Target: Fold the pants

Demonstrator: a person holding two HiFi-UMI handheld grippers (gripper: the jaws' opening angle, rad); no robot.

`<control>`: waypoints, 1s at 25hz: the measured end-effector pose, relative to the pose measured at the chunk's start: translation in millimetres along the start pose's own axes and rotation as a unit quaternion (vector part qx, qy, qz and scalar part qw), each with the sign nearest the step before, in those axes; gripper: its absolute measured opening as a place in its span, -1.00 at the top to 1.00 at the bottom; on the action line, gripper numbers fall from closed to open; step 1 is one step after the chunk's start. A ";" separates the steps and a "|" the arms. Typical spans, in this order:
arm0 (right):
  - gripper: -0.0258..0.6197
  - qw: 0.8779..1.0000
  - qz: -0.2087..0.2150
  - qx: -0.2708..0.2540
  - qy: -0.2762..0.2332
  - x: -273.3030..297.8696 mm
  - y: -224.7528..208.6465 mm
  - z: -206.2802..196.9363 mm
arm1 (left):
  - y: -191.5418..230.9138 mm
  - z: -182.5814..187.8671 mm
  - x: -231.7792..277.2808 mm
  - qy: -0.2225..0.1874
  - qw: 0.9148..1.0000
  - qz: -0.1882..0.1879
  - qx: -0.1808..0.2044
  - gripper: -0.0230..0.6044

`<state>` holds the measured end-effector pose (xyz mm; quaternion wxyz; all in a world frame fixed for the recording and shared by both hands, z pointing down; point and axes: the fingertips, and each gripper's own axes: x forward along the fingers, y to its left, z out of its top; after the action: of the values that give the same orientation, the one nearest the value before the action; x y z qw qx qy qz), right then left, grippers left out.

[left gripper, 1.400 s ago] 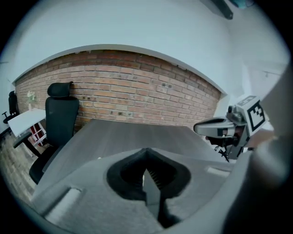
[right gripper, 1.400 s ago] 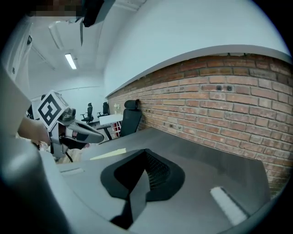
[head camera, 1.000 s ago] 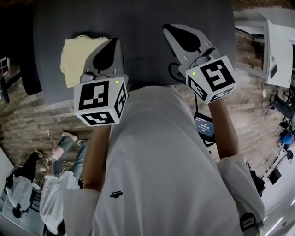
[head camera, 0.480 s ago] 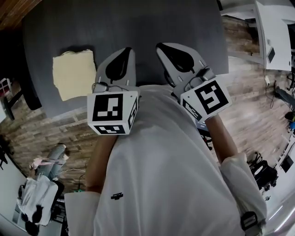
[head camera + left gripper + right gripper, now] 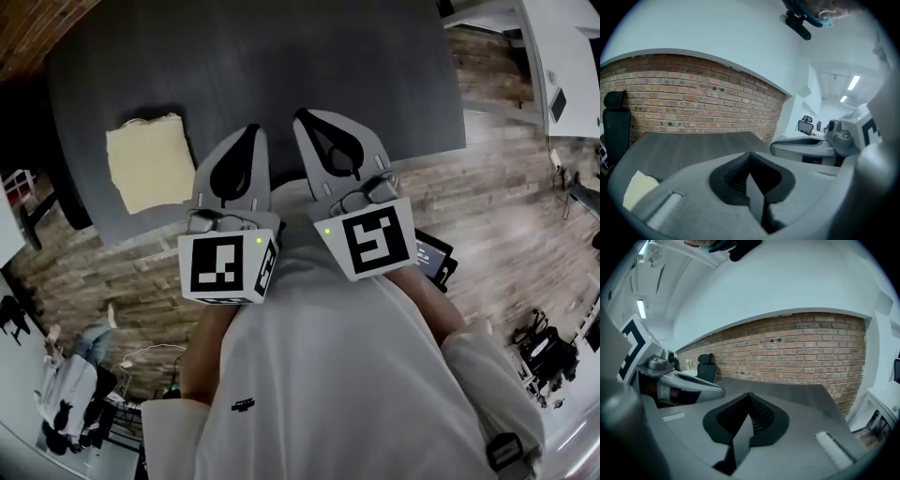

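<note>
The cream pants [image 5: 150,161] lie folded into a small rectangle at the left of the dark table [image 5: 281,66]; a corner of them [image 5: 637,187] shows low left in the left gripper view. My left gripper [image 5: 248,131] is shut and empty, held over the table's near edge just right of the pants. My right gripper [image 5: 302,116] is also shut and empty, close beside the left one. Each gripper view shows the other gripper alongside: the right gripper [image 5: 806,146] and the left gripper [image 5: 684,385]. Neither touches the pants.
A brick wall [image 5: 693,98] runs behind the table. A black office chair [image 5: 616,126] stands at the table's far left. Wood floor [image 5: 506,206] surrounds the table. White desks [image 5: 562,66] stand at the right. A person [image 5: 75,394] sits at the lower left.
Both grippers have drawn closer together above the table's near edge, the right one moving left. The head view has shifted, showing more of the table and the whole folded pants.
</note>
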<state>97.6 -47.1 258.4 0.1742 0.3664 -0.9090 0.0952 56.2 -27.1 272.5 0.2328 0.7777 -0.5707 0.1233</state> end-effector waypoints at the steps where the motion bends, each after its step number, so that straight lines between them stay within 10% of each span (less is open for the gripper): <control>1: 0.91 1.000 0.001 0.003 0.000 -0.3 0.8 -1.5 | 1.0 -2.3 -0.9 0.000 1.000 0.003 -0.003 0.92; 25: 0.91 0.998 0.059 -0.028 -0.001 -18.4 -3.1 -24.6 | -23.6 -33.1 11.9 0.004 0.999 0.030 -0.027 0.92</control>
<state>118.2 -30.2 274.1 0.1779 0.3071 -0.9315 0.0798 84.7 -14.7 301.3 0.2522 0.7533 -0.5958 0.1182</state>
